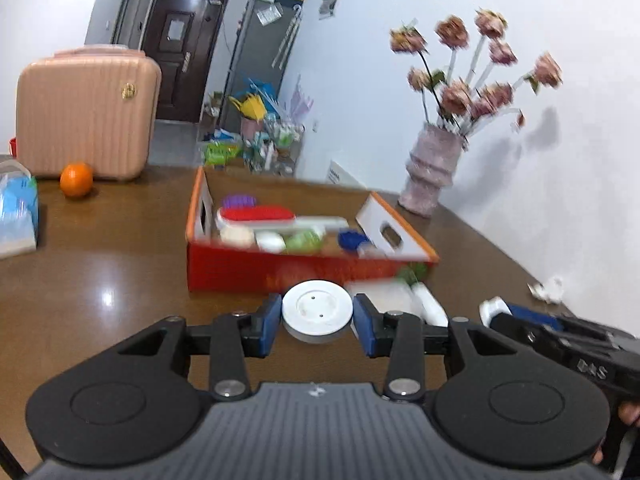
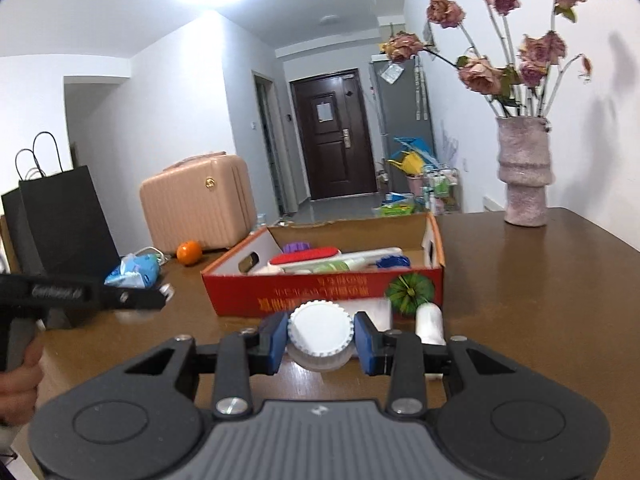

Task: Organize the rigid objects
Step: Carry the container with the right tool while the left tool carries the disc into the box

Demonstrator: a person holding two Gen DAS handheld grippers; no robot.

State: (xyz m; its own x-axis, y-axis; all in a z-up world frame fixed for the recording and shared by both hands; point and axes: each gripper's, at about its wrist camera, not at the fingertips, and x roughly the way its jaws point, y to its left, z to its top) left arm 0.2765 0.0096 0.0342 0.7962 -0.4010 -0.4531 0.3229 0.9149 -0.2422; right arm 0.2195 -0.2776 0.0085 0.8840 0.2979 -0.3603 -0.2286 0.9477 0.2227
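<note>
1. The left tongs (image 1: 317, 322) are clamped on a white disc (image 1: 317, 308). The disc is round and flat, with a smooth top, a raised ring and two small dark dots on it. It is held above the bench (image 1: 120, 264), in front of the box (image 1: 280, 272).
2. The right tongs (image 2: 320, 338) are clamped on a white jar (image 2: 320, 336). The jar has a ribbed white cap and a clear, paler body under it. It also hangs in front of the box, above the bench.
3. The box is one open carton, red outside with an orange rim and white flaps. A green round print shows on its front, near the right corner.
4. Inside the box I count one purple piece (image 2: 296, 247), one red brush (image 2: 304, 257), one blue piece (image 2: 393, 262), one long white and green tube (image 2: 340, 266), and some pale lumps which are too blurred to count.
5. Just in front of the box, on the bench, lie one flat white piece (image 2: 378, 312) and one white bottle (image 2: 429, 322).
6. Left of the box, well apart, there are one orange (image 2: 189, 252), one pink case (image 2: 196, 208), one blue pack (image 2: 134, 270) and two black bags (image 2: 60, 216).
7. Right of the box stands one pink vase (image 2: 524, 172) with dry roses.
8. In the left view, one crumpled white scrap (image 1: 548, 289) lies on the bench, right of the box.
</note>
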